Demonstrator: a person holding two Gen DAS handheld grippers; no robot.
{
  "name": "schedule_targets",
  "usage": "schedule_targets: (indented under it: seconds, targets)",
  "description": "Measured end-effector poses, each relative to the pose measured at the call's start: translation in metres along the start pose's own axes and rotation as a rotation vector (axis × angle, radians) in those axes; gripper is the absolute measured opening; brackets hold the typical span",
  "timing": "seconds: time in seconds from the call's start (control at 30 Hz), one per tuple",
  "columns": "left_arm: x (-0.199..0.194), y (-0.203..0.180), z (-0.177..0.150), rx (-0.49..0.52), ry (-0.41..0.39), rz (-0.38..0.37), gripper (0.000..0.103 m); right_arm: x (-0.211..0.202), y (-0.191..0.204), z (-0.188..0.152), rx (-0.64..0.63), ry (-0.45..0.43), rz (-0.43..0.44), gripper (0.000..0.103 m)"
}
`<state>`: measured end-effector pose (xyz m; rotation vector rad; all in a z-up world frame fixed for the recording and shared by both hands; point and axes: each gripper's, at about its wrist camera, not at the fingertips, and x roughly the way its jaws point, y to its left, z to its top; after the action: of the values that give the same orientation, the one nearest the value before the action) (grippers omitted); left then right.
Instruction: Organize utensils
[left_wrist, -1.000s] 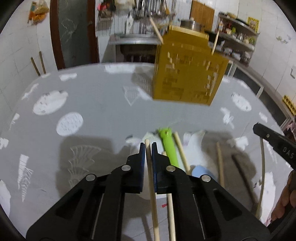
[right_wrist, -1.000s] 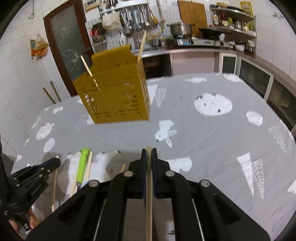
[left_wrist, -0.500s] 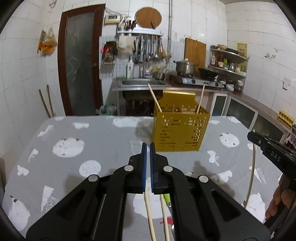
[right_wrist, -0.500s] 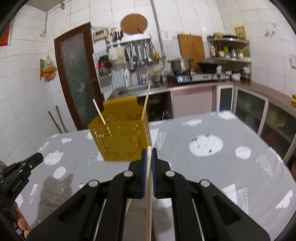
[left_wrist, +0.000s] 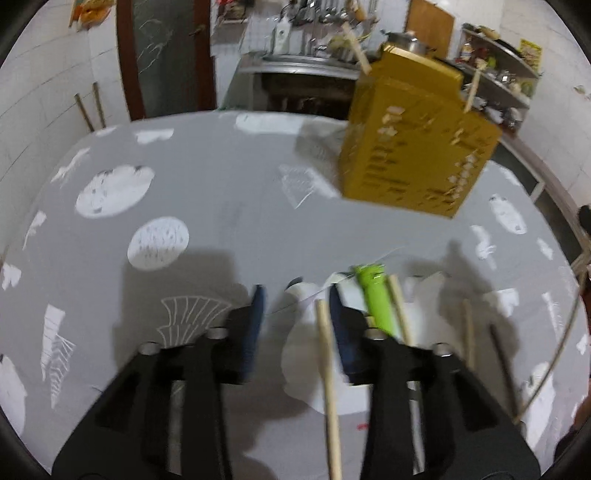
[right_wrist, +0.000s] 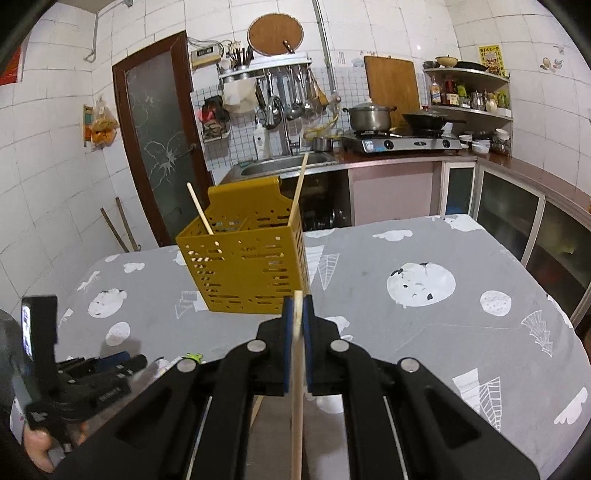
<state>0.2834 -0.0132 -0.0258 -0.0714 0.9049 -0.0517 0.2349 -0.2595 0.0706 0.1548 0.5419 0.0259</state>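
Left gripper (left_wrist: 295, 295): jaws opening over the table (left_wrist: 221, 206), wooden chopstick (left_wrist: 327, 354) lying loose between them beside the green utensil (left_wrist: 375, 299). Right gripper (right_wrist: 297, 306): clamping 1 chopstick (right_wrist: 296, 387), pointing toward the yellow holder (right_wrist: 247, 266) standing mid-table, holding 2 sticks.

The worktop (right_wrist: 388, 258) wears a grey cloth printed with white circles, leaf shapes and animal figures. The utensil caddy (right_wrist: 251, 269) is mustard yellow, perforated with rows of small slots. Each hand-held gripper is black with blue pads (right_wrist: 287, 325). A bright green handle (left_wrist: 375, 299) lies among pale wooden chopsticks (left_wrist: 328, 376).
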Motion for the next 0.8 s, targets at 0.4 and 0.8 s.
schedule_targets:
  seconds: [0.4, 0.8]
  targets:
    - [0.030, -0.022, -0.013, 0.114, 0.041, 0.055, 0.035, 0.017, -0.005, -0.007, 0.026, 0.035, 0.007, 0.006]
    - [0.014, -0.023, -0.004, 0.098, 0.000, 0.010, 0.004, 0.016, 0.001, -0.006, 0.007, 0.027, 0.010, 0.006]
